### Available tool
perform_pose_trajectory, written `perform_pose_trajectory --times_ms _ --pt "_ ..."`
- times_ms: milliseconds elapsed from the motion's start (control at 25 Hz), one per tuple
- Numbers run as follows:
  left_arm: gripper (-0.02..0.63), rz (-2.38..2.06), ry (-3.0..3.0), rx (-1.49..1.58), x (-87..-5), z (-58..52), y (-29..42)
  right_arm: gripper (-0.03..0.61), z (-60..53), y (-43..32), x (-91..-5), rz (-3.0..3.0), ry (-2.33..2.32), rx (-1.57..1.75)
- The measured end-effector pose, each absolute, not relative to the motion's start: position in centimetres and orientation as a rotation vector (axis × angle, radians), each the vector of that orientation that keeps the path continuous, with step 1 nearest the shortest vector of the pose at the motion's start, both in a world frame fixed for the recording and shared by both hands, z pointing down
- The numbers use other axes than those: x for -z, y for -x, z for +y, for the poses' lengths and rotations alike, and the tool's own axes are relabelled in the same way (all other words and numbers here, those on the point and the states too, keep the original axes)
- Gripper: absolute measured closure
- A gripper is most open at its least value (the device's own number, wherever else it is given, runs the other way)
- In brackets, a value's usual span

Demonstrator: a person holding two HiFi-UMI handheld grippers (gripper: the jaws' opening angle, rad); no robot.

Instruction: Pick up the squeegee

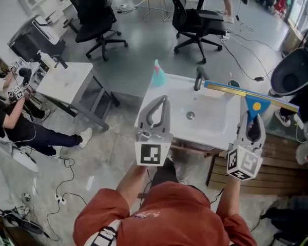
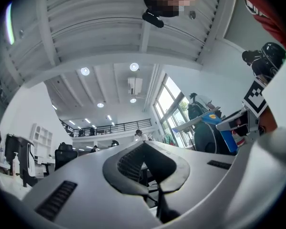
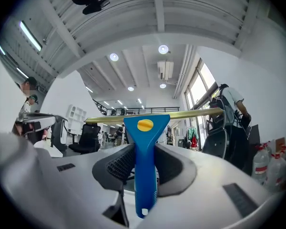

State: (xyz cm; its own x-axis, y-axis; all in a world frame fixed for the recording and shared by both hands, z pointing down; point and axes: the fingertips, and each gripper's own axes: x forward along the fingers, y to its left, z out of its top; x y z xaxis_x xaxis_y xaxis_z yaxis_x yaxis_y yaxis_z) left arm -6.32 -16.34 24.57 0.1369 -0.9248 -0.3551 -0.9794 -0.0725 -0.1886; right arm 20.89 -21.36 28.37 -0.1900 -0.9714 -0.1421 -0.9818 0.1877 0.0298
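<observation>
While R gripper (image 1: 253,122) pinches squeegee (image 1: 257,105) handle, L gripper (image 1: 162,102) pressed together, empty.

1. I wear a rust-orange shirt (image 1: 169,214); its sleeves end above my forearms.
2. A black-and-white strap (image 1: 107,236) lies near my left shoulder.
3. My left hand-held gripper (image 1: 163,100) has a smooth light grey shell, with a dark slotted patch on each jaw.
4. Its pads (image 2: 128,163) are dark grey and finely ribbed.
5. My right hand-held gripper (image 1: 253,121) has the same build.
6. Each one carries a white cube (image 1: 154,154) with black square markers.
</observation>
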Motion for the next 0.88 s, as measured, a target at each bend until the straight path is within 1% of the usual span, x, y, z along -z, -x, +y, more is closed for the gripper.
perform_pose_trajectory --times_ms 360,880 --pt "0.600 1.840 2.051 -0.255 -25.0 -15.8 6.5 0.445 -20.3 -19.8 -27.4 2.290 1.839 -0.323" --pt "0.600 1.855 2.063 -0.244 -25.7 -16.6 6.8 0.446 -21.5 -19.4 -28.8 2.351 1.862 -0.275"
